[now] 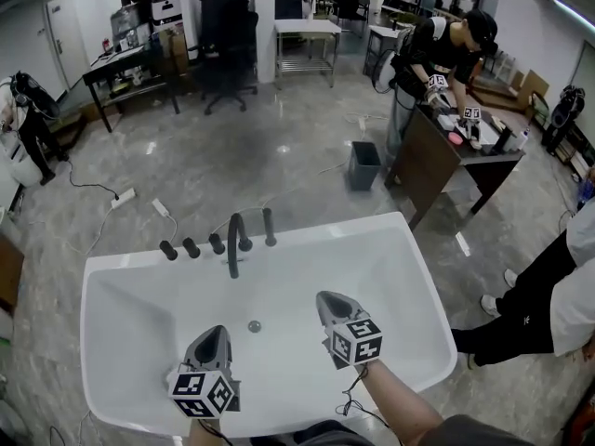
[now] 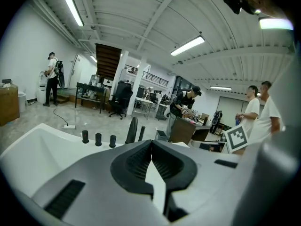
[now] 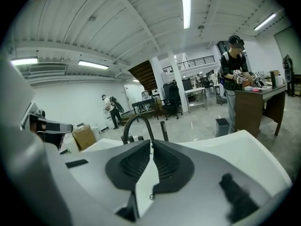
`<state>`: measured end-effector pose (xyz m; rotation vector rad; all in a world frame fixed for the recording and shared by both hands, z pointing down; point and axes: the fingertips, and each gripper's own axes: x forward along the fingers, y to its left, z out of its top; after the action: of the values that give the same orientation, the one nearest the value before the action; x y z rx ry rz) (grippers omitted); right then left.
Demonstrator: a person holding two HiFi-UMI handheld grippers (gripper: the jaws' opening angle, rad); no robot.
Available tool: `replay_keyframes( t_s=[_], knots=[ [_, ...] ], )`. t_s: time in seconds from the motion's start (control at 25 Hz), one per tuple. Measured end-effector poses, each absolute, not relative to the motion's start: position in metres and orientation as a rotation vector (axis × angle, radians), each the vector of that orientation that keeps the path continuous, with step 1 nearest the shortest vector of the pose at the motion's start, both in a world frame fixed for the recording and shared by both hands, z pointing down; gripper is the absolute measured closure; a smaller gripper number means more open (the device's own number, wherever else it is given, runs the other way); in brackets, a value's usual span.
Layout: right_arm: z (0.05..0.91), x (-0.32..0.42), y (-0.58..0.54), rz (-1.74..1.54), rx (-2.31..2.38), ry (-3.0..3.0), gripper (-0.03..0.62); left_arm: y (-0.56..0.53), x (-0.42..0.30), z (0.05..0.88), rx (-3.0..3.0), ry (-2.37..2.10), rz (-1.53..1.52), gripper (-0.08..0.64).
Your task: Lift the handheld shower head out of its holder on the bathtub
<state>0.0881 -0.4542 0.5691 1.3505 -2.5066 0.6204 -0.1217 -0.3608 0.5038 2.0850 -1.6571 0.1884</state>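
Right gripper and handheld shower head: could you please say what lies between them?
In the head view, the stretch from right gripper to handheld shower head is bare bathtub wall.

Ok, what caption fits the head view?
Left gripper and right gripper, jaws shut, hover above the bathtub, short of the black shower head standing on its rim.

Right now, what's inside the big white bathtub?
Only a small round grey drain shows in the white bathtub. The left gripper and right gripper hide parts of its floor.
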Motion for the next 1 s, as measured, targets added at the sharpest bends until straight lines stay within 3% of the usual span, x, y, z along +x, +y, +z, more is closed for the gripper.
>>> replay_keyframes(
  t_s=[1.0],
  knots=[
    [0.705,0.009,-0.628,0.620,1.285,-2.484,0.539,-0.479,-0.171,0.617,1.968,-1.687,0.226,0.545]
  ],
)
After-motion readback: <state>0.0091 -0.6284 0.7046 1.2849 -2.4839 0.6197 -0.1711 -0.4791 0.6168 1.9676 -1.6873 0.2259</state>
